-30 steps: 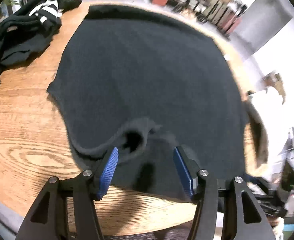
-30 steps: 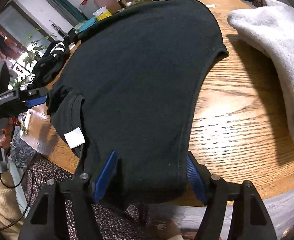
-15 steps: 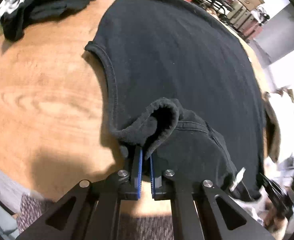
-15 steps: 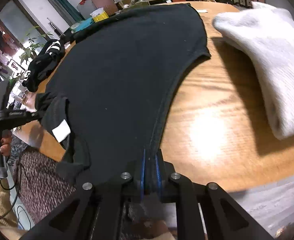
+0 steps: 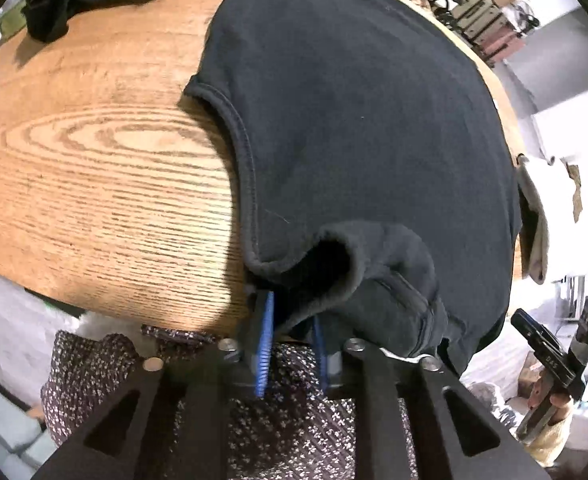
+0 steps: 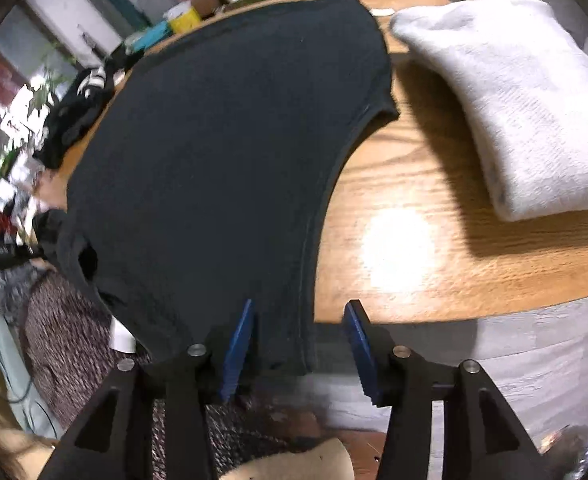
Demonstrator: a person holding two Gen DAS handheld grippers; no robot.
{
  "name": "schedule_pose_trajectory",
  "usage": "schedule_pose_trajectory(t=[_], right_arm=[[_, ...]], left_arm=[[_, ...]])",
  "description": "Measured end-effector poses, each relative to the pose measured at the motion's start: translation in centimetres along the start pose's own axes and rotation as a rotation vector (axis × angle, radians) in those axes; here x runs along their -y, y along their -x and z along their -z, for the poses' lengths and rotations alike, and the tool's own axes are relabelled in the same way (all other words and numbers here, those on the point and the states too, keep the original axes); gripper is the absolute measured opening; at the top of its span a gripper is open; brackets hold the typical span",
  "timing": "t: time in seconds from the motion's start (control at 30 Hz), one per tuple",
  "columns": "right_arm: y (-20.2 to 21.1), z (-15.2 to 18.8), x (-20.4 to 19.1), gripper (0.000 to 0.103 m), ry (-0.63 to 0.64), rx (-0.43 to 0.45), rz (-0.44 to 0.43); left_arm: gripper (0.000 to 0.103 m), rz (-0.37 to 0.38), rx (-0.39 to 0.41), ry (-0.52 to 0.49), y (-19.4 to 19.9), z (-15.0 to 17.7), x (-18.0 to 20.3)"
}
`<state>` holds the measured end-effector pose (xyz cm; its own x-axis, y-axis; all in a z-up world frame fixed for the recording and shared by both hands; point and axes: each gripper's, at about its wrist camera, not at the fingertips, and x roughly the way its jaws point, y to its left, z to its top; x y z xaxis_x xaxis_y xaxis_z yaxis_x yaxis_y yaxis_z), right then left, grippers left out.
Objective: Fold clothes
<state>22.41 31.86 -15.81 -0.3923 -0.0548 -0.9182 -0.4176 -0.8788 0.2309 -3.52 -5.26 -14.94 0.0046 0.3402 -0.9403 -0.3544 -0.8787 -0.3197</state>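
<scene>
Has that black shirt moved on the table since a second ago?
Yes. The black shirt has slid toward the near edge of the wooden table; its shoulder now hangs over that edge, by the opening right gripper.

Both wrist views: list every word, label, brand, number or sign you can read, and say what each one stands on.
No text can be read in either view.
White tag on the black garment: blurred, no print legible.
Yellow container beyond the wooden table: too small and blurred to read.
Marking on the other gripper's body in the left wrist view: too small to read.
</scene>
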Motion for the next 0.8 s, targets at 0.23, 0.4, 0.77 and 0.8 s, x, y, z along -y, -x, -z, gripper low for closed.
schedule_pose_trajectory(t=[0.23,0.4,0.77,0.8], right_arm=[[0.1,-3.0,0.5,0.065,0.024,0.045,0.050],[-2.3,-7.4,0.0,0.065,0.063,0.074,0.070],[-8.4,-29.4,-1.5,0.022,0.132,0.208,0.263],[-9.0,-32.1,-1.5,0.021,0.119,0.222,0.280]], left_arm=[[0.055,0.051,0.058,-0.050,4.3,-1.7,-0.3],[0.059,-0.038,0.197,0.015,6.1,-6.7,-1.4],[0.008,-0.356,0.240,-0.100,-2.5,-23.4,4.3],[0.008,-0.356,0.251,-0.111,-3.3,-24.7,5.1]])
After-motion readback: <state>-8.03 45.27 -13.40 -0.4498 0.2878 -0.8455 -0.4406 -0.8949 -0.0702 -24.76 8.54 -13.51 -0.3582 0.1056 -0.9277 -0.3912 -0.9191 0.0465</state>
